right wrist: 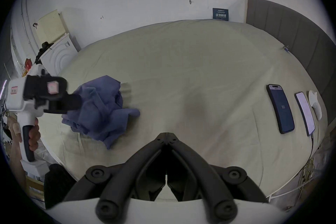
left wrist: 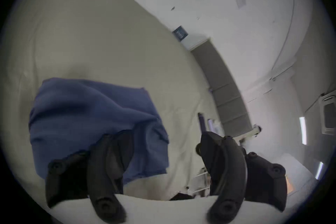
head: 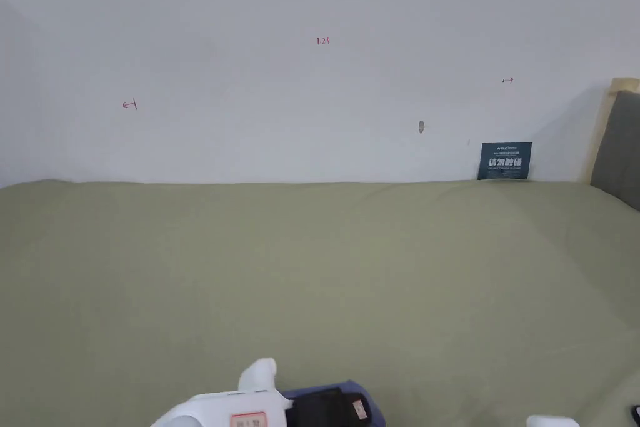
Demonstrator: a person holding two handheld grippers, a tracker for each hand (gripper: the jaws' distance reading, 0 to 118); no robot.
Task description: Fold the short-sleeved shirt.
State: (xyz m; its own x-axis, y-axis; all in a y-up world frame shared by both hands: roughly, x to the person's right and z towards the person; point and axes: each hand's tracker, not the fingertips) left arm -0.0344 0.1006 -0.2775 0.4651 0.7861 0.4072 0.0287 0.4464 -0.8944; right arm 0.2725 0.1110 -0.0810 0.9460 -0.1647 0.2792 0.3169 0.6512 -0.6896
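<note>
Blue shirt (right wrist: 101, 108) crumpled in heap on bed (right wrist: 190, 68), near edge, unfolded. Left tool (left wrist: 163, 144) jaws spread, one over cloth, nothing pinched. Right tool (right wrist: 166, 135) pressed together, empty, well apart. Step: first pickup. Next: pinch an edge, spread shirt flat.
</note>
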